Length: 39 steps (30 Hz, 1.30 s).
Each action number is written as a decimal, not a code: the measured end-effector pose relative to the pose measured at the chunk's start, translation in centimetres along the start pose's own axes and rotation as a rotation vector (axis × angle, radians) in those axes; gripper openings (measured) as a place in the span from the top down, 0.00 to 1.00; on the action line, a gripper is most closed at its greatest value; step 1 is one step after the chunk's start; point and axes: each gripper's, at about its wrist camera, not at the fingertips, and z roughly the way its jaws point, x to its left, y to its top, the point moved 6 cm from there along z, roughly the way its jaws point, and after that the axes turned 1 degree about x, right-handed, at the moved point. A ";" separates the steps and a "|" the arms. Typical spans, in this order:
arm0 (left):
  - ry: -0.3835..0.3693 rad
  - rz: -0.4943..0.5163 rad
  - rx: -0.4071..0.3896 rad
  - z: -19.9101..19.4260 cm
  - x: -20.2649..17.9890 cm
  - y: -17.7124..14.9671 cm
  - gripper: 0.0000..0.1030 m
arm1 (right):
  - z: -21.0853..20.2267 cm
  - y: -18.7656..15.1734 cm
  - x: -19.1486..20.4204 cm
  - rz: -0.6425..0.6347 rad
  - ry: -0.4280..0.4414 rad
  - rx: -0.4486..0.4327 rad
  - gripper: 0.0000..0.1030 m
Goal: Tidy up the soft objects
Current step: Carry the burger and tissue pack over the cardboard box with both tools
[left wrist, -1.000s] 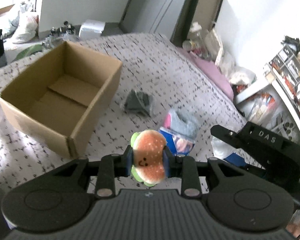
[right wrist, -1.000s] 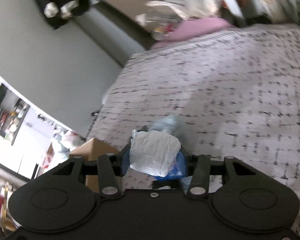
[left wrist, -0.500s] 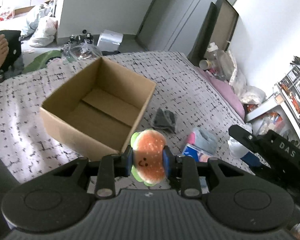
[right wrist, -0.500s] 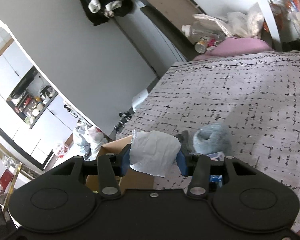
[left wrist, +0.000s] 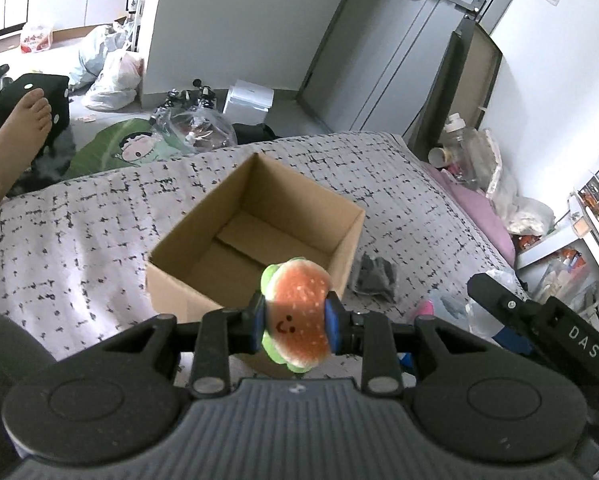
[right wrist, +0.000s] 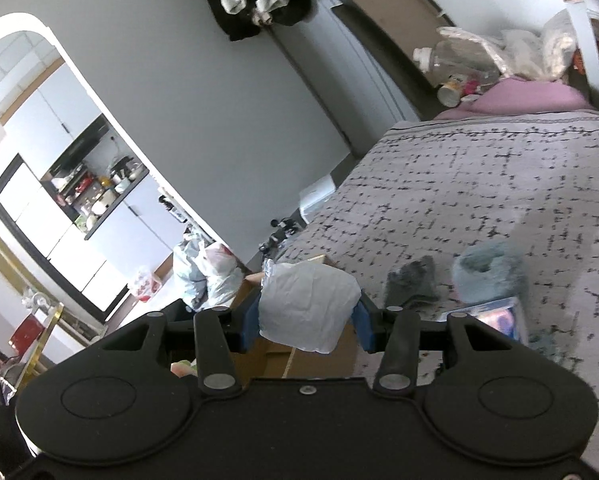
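Left hand-held gripper [left wrist: 295,326] clamps a plush burger toy [left wrist: 297,314] between its blue pads, held in the air just in front of the near wall of an open cardboard box [left wrist: 255,236] on the patterned bed [left wrist: 79,232]. Right hand-held gripper [right wrist: 305,320] grips a crumpled pale-blue pouch [right wrist: 307,306]. Beyond it on the bed lie a dark grey cloth [right wrist: 413,282], a fluffy blue-grey item [right wrist: 487,272] and a flat blue packet [right wrist: 495,318].

burger plush [left wrist: 297,312] orange, green (smiley) | box [left wrist: 255,236] brown | bedspread [left wrist: 79,232] grey, black-flecked
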 end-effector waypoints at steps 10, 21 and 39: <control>0.037 0.036 0.017 1.1 1.9 1.3 0.72 | 2.1 -0.9 1.3 0.030 0.030 0.023 0.55; 0.066 0.044 0.062 3.8 3.9 2.6 0.72 | 5.3 -2.7 2.9 0.027 0.046 0.088 0.55; 0.073 0.045 0.129 7.1 5.8 2.9 0.59 | 8.9 -5.2 4.7 -0.022 0.042 0.172 0.55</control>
